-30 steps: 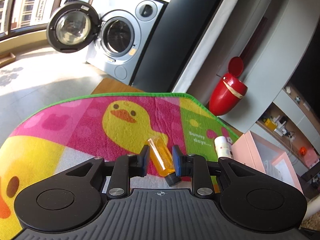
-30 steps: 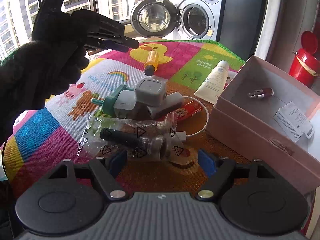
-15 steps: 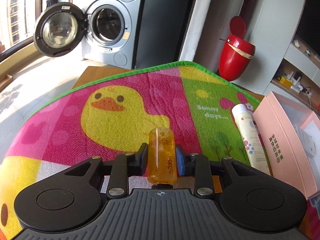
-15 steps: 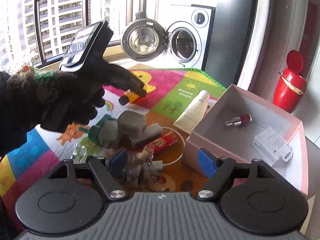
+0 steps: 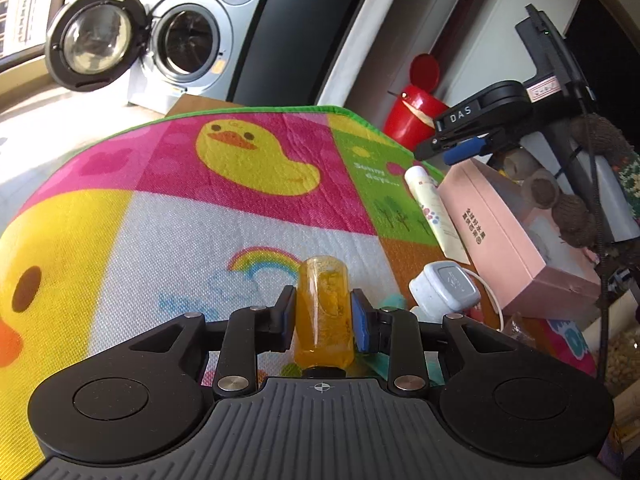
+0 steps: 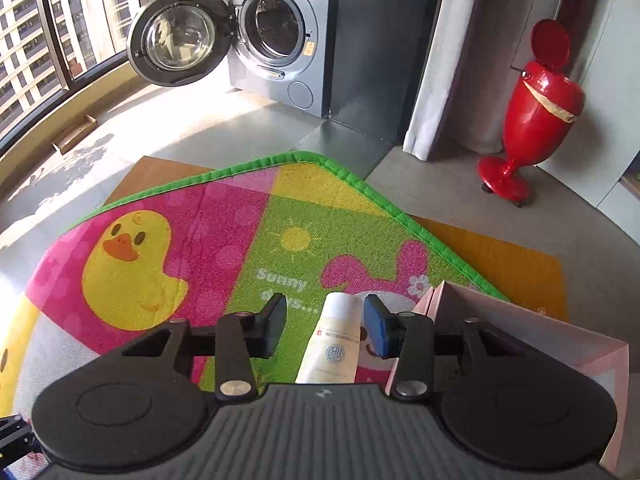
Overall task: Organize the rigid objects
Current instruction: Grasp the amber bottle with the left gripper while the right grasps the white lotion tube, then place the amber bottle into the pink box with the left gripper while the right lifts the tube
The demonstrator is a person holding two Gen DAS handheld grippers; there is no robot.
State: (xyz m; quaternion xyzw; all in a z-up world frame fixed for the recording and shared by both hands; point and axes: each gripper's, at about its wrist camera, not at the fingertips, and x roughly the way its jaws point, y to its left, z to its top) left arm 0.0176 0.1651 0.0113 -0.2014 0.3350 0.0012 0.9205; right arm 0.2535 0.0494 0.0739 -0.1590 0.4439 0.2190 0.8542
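My left gripper (image 5: 323, 308) is shut on a clear orange bottle (image 5: 325, 320), held up off the play mat (image 5: 200, 240) with its cap toward the camera. My right gripper (image 6: 326, 322) hovers over a white tube (image 6: 334, 344) that lies on the mat beside the pink box (image 6: 520, 320). Its jaws are closing with the tube between them; a gap still shows at the left pad. In the left wrist view the right gripper (image 5: 460, 148) hangs above the white tube (image 5: 434, 212) and the pink box (image 5: 492, 232), held by a gloved hand (image 5: 568, 208).
A grey charger (image 5: 448, 286) with a white cable lies by the box's near corner, with small items around it. Beyond the mat's green edge stand a washing machine (image 6: 276, 36) with its door open and a red bin (image 6: 540, 100).
The left gripper closed on the orange bottle, lifted it and drew back over the mat. The right gripper swung from the pile to the white tube, and its jaws narrowed.
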